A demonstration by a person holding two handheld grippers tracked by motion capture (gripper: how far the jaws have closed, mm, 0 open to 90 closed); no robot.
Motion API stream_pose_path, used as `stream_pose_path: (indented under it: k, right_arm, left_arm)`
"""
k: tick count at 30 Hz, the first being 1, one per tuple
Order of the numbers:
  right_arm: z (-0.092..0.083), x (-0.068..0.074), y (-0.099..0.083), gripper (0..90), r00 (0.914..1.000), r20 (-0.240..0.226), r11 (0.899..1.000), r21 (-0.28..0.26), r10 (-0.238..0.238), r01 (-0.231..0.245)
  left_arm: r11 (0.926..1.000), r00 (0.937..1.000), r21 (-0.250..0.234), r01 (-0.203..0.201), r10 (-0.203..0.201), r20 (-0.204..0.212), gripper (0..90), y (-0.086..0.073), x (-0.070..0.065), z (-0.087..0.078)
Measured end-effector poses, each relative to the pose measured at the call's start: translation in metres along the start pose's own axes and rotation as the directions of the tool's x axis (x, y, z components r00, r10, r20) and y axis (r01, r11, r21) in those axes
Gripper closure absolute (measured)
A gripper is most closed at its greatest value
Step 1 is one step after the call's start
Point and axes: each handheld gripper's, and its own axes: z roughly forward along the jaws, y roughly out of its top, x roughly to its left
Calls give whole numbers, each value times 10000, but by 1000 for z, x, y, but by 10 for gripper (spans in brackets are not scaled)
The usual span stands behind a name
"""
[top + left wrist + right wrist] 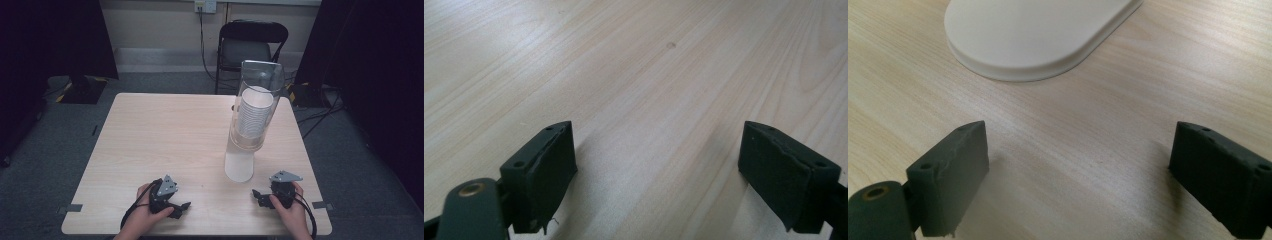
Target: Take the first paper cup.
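Jaws of right gripper [1075, 175] gape just short of dispenser base [1033, 35].

Pale wood-grain table [165, 140], light beige with fine streaks. A clear cup dispenser [255, 107] shows a ribbed white cup stack [254, 117] above its cream-white base [1038, 35]. Both grippers, left gripper [181, 209] and right gripper [260, 196], are black with grey top plates; behind, a black folding chair [250, 42].

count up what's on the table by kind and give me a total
Cup dispenser, clear tube with a stack of white cups inside: 1
Handheld grippers, left gripper and right gripper: 2
Total: 3
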Motion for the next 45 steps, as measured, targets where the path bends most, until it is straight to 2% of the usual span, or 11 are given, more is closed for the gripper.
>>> stream_pose_path:
  k: [12, 15, 18, 20, 23, 24, 25, 28, 31, 36, 45]
  right_arm:
    - [0, 0, 0, 83, 10000, 7, 10000, -1, -15, 15]
    - [0, 0, 0, 84, 10000, 17, 10000, -1, -5, 5]
    - [-1, 1, 1, 160, 10000, 75, 9998, -204, -34, 35]
    - [-1, 1, 3, 144, 9999, 110, 9995, -313, 17, -14]
    - [-5, 0, 12, 142, 10000, 5, 9960, -890, -1, 2]
    - [-5, 0, 12, 142, 10000, 5, 9960, -890, -1, 2]
    - [-7, 2, 22, 143, 9999, -149, 9917, -1281, 64, -82]
    - [-6, 2, 29, 147, 9996, -225, 9873, -1580, 146, -180]
    - [-6, 1, 45, 145, 9991, -327, 9754, -2181, 259, -324]
    - [-6, -1, 61, 143, 9980, -480, 9665, -2515, 411, -519]
    - [-5, 6, 80, 141, 9972, -741, 9617, -2740, -134, -74]
  left_arm:
    - [10000, 10000, -3, 7, -7, -16, 144, 1, 0, 0]
    - [9999, 9999, 88, -135, 136, -16, 144, 1, 1, 0]
    - [10000, 10000, 20, -13, 13, -25, 144, 1, 0, 0]
    - [10000, 10000, 12, -26, 26, -20, 144, 1, 0, 0]
    - [10000, 10000, 8, -25, 25, -27, 144, 1, 0, 0]
    - [10000, 10000, 17, -12, 12, -20, 144, 1, 0, 0]
    - [10000, 10000, 6, -23, 23, -24, 144, 1, 0, 0]
    - [10000, 10000, -3, -12, 12, -17, 143, 1, 0, 1]
    - [10000, 10000, -8, 50, -50, 26, 143, 1, 0, 1]
    - [9999, 9999, 67, -107, 106, 57, 144, 1, 1, 0]
    - [10000, 10000, 23, -34, 34, 51, 144, 1, 1, 0]
